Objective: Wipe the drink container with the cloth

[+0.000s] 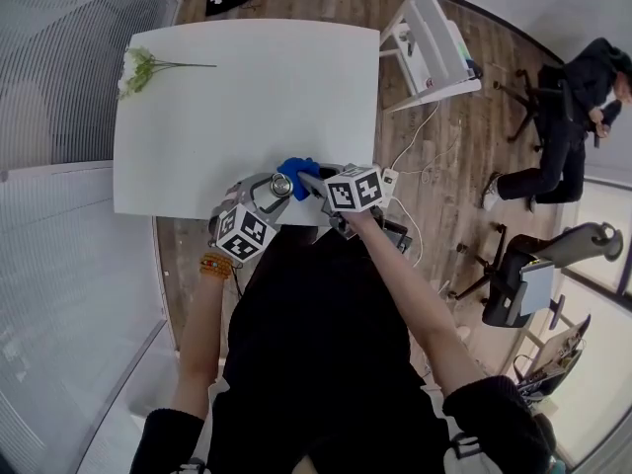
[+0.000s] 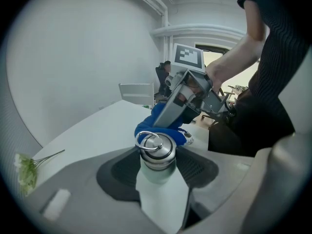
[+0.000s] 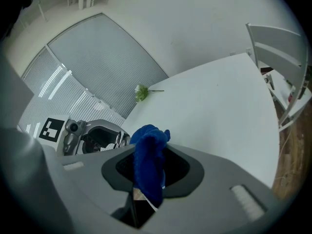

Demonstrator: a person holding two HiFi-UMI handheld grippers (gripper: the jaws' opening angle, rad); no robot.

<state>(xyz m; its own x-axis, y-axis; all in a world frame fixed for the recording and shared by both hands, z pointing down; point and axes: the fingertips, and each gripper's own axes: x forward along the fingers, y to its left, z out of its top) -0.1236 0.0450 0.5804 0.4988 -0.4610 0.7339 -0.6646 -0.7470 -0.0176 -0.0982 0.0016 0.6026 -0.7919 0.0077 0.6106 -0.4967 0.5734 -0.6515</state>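
White table [image 1: 247, 97], near edge: drink container [image 2: 157, 155] held by its body in the closed left gripper [image 2: 157, 172], steadied for wiping. Right gripper [image 3: 148, 179] clamps the blue cloth [image 3: 148, 160], which seems pressed beside the cap. Flower sprig [image 1: 138, 67] lies well apart.

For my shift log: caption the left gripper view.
Left gripper holds a metal-capped bottle; right gripper holds blue cloth at its top.

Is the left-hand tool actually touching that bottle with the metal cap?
Touching. The left gripper view shows the left tool with both jaws pressed against the sides of the bottle, no gap on either side.
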